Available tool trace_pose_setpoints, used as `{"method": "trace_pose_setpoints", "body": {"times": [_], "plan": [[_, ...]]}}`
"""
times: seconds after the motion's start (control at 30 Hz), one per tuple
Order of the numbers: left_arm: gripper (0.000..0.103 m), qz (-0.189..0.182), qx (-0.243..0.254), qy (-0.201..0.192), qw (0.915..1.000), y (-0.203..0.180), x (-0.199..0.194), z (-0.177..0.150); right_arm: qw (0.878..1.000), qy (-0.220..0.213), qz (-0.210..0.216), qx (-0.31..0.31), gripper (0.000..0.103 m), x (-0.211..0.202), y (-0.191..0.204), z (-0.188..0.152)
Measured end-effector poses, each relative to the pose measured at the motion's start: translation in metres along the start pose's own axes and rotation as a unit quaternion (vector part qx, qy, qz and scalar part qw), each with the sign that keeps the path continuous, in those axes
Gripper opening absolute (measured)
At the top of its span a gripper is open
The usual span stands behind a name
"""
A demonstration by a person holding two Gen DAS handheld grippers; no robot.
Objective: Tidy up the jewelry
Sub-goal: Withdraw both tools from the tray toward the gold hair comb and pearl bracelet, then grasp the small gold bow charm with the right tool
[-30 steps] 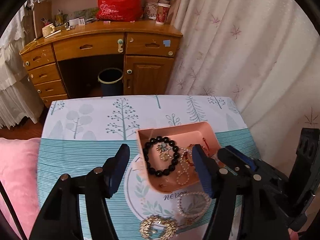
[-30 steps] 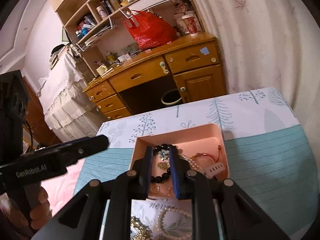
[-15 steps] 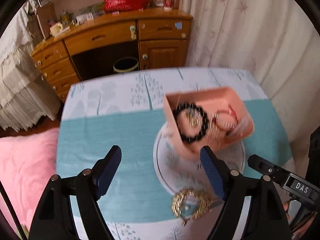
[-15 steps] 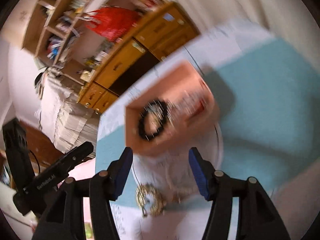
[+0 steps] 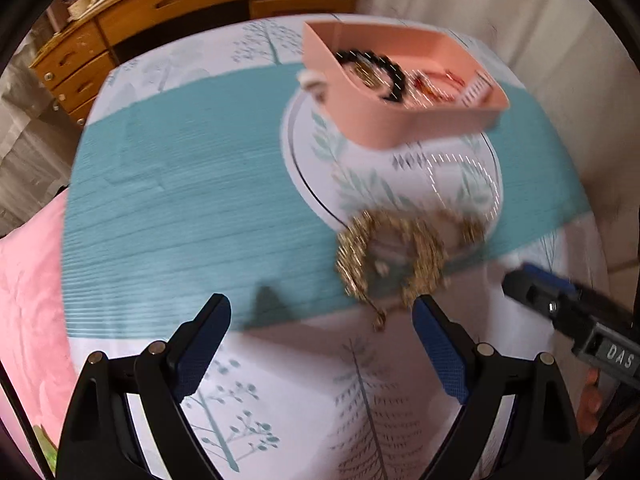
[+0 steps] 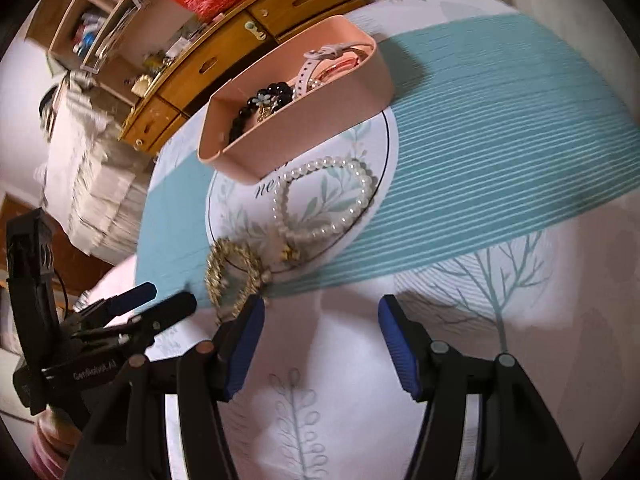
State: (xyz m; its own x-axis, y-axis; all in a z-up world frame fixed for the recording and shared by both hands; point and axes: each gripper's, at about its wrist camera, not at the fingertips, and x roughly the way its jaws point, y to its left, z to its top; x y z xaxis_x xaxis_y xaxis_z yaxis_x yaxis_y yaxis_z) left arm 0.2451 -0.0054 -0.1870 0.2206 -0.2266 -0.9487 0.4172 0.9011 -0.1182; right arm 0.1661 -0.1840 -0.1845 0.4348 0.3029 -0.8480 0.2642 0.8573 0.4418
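Two grippers, both empty with fingers spread wide. Left gripper [image 5: 322,336] sits at the bottom of the left wrist view, hovering over the printed cloth [image 5: 168,184]; it also shows at lower left of the right wrist view [image 6: 160,300]. Right gripper [image 6: 320,336] sits at the bottom of its own view, and its tip pokes in at the right edge of the left wrist view [image 5: 536,288]. Neither touches any jewelry.

One pink tray [image 6: 320,120], upper centre of the right wrist view, resting partly on the round white print on the cloth. Inside it: one black bead bracelet [image 6: 260,100], one pale pink watch strap [image 6: 316,60], plus some reddish pieces too small to count.

Outside the tray, two pieces on the cloth: one pearl bracelet [image 6: 324,200] just below the tray, mid-frame, and one gold wreath-shaped piece [image 6: 228,272] left of centre, just beside the pearls and close ahead of the right gripper's left finger. Left wrist view is motion-blurred; the gold piece [image 5: 388,256] sits right of centre, just ahead of the fingers.

One wooden desk [image 5: 168,4] with drawers across the top of the frame. Pink bedding [image 5: 28,300] at left edge.
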Motion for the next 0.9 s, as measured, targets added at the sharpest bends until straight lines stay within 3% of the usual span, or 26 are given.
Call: {"method": "trace_pose_setpoints", "body": {"times": [0.27, 0.47, 0.7, 0.87, 0.9], "plan": [[0.091, 0.015, 0.118, -0.054, 0.9915, -0.031, 0.006, -0.02, 0.989, -0.044, -0.051, -0.129, 0.06, 0.001, 0.019, -0.005], [0.091, 0.001, 0.141, -0.078, 0.9869, -0.046, 0.013, -0.019, 0.962, -0.051, -0.074, -0.259, 0.058, 0.009, 0.035, -0.009], [0.089, -0.004, 0.147, -0.098, 0.9843, -0.046, 0.023, -0.011, 0.963, -0.051, -0.055, -0.259, 0.044, 0.012, 0.03, -0.005], [0.071, -0.025, 0.153, -0.11, 0.9817, -0.043, 0.021, -0.011, 0.962, -0.052, -0.041, -0.266, 0.041, 0.016, 0.036, -0.002], [0.071, -0.025, 0.157, -0.111, 0.9811, -0.043, 0.021, -0.011, 0.961, -0.053, -0.038, -0.27, 0.041, 0.017, 0.038, -0.002]]}}
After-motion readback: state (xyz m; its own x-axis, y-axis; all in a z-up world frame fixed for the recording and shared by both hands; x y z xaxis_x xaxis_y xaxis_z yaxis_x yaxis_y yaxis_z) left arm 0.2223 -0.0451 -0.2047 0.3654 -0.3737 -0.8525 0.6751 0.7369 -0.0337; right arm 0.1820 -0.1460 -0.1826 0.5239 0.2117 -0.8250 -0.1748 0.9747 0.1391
